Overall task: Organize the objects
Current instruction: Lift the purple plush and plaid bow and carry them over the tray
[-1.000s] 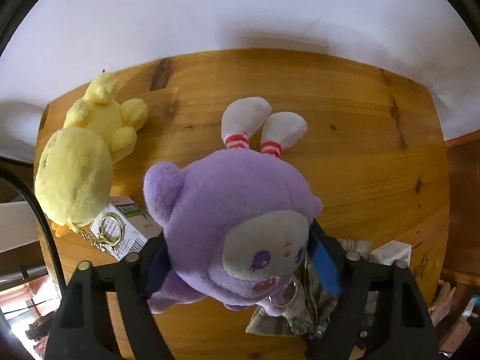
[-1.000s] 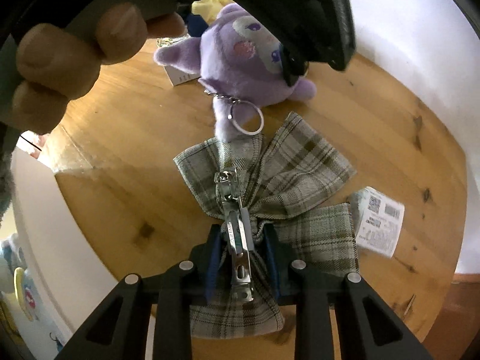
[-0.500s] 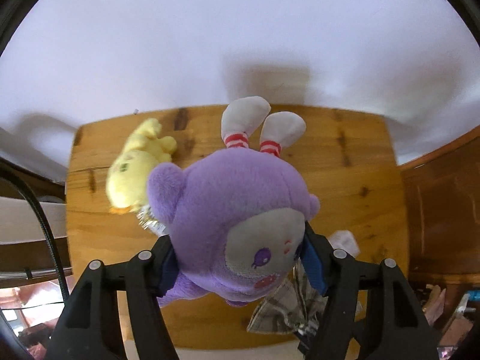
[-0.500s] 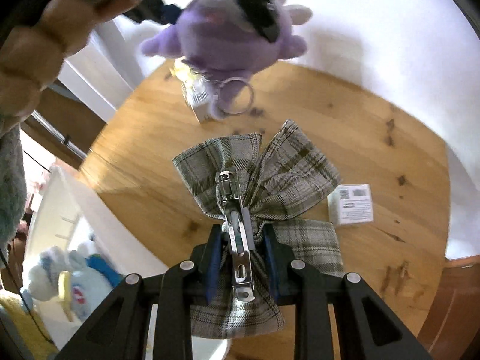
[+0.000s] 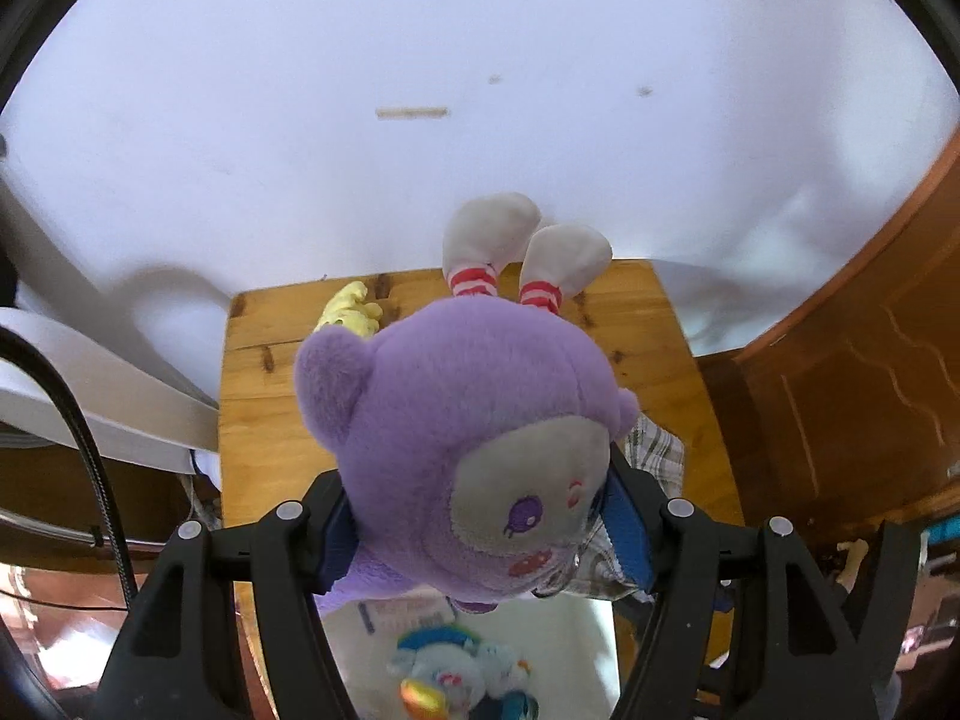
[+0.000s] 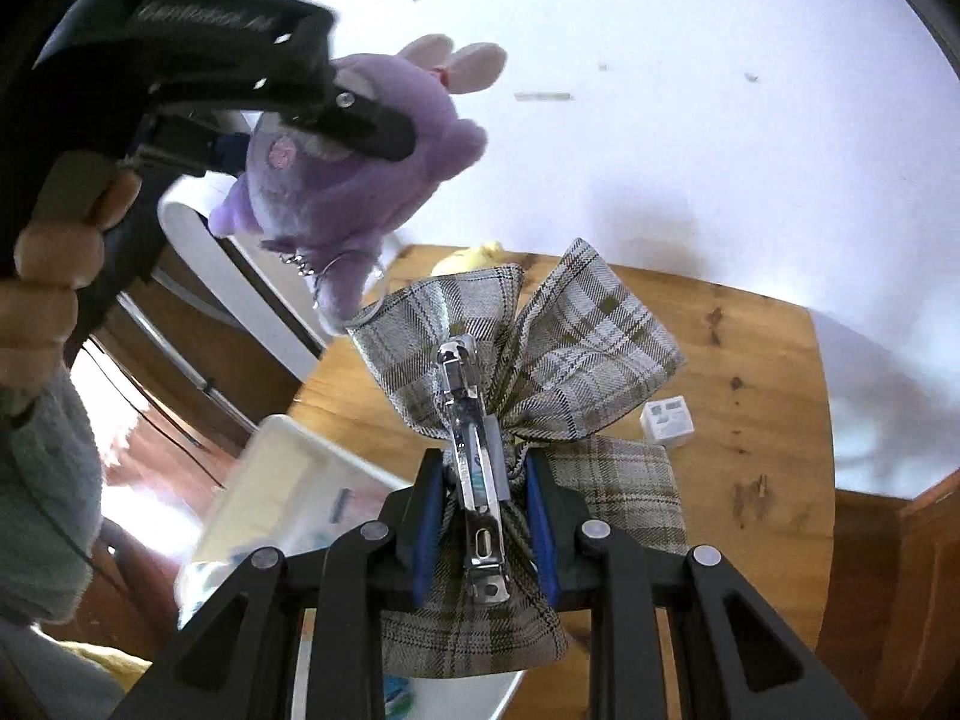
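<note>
The left hand-held gripper (image 5: 480, 531) grips a purple plush toy (image 5: 474, 444) by the head, its blue pads pressed into both sides, the toy's white feet with red-striped socks pointing away; it hangs in the air above the wooden counter (image 5: 270, 420). The right hand-held gripper (image 6: 483, 525) is clamped tight on the metal clip (image 6: 471, 480) of a plaid bow (image 6: 540, 348), also held up off the counter. A yellow plush toy (image 5: 348, 312) lies on the counter's far side and a small white box (image 6: 667, 421) near its right edge. Below, a white bin (image 6: 282, 480) holds a light blue plush toy (image 5: 456, 669).
</note>
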